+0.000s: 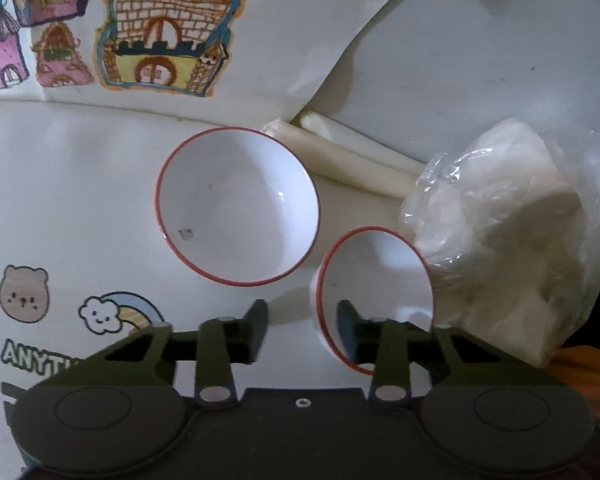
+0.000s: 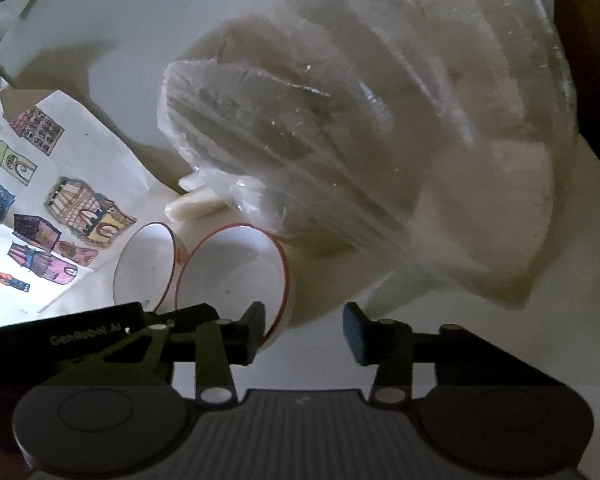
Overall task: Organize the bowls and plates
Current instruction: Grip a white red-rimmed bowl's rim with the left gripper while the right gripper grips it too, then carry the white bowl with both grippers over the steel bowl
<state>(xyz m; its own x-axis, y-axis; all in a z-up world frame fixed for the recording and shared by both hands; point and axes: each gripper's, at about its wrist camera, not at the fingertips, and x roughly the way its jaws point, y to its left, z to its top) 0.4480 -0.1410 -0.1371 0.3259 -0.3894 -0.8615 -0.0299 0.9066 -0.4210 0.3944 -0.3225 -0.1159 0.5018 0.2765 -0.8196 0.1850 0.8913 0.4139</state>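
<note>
Bag [image 2: 340,140] contents blurred, unclear

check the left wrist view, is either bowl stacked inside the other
No, the two red-rimmed bowls sit side by side, apart.

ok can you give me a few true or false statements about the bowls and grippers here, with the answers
1. Both bowls have red rims. True: the far bowl and the near bowl.
2. The left gripper is shut on a bowl. False: its jaws are open, straddling the near bowl's rim.
3. The far bowl holds soup. False: it is empty.
4. A plastic-wrapped bundle lies beside the near bowl. True.
5. The right gripper is open. True.
</note>
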